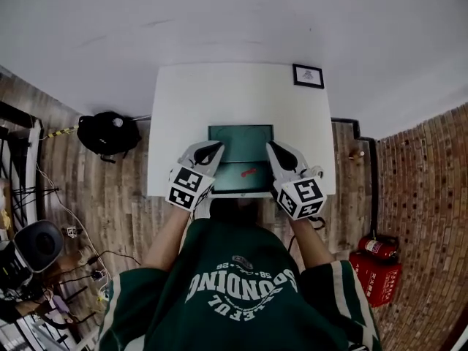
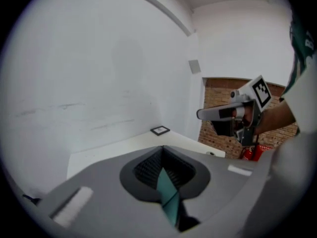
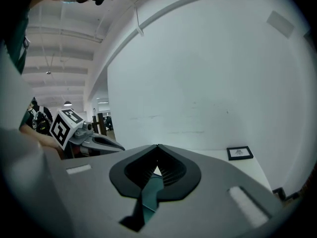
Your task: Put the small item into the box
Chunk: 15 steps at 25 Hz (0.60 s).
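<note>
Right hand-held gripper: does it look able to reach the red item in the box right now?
Probably not yet: the right hand-held gripper is clamped on a wall of the box. The red item lies uncovered nearby, so once the jaws let go, the way looks free.

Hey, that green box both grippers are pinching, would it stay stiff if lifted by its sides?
Probably flexes: the box wall in the left gripper looks sheet-thin. Likely light, and the small red item inside could slide.

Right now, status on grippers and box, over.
Left gripper, right gripper each shut on sides of teal rectangular box. Small red item lies inside. Nothing blocking.
</note>
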Tool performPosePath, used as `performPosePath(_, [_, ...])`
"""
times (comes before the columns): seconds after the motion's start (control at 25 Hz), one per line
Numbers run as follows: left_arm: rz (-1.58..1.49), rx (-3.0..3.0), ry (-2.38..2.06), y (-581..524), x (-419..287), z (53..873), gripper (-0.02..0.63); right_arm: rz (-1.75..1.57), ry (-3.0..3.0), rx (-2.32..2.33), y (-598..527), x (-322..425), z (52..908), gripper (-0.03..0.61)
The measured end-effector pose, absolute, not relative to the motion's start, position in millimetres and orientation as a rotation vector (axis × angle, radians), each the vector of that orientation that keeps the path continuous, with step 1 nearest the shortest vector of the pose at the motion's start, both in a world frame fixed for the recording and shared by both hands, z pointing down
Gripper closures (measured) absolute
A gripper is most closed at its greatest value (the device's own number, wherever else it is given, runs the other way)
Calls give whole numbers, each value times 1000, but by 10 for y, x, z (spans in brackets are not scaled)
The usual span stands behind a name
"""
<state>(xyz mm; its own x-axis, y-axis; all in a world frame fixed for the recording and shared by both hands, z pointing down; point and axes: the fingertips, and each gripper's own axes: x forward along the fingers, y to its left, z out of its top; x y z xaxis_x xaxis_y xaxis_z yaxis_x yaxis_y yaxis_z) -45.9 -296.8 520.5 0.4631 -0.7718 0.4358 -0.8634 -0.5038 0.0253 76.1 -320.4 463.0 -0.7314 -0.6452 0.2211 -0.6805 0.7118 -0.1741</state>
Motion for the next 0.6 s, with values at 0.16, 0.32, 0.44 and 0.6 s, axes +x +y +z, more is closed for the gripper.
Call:
performPosePath(0.16, [430,2467,-1467,-3050,-641,5016,561,333,-2783,1067,-3257,676,4553,577])
performPosePath(0.32, [400,2458,-1507,-3091,-761,4955,561,315,-2780,1070,-3297,640,4519,577])
performPosePath(0.44, [390,2454,-1518,-3101,-770,4942,561,317,-2779,1072,-3315,662,4512,577])
performPosePath(0.6, [388,2449,-1517,-3109,-744,4972,561,334,-2782,1079,-3329,706,4542,577])
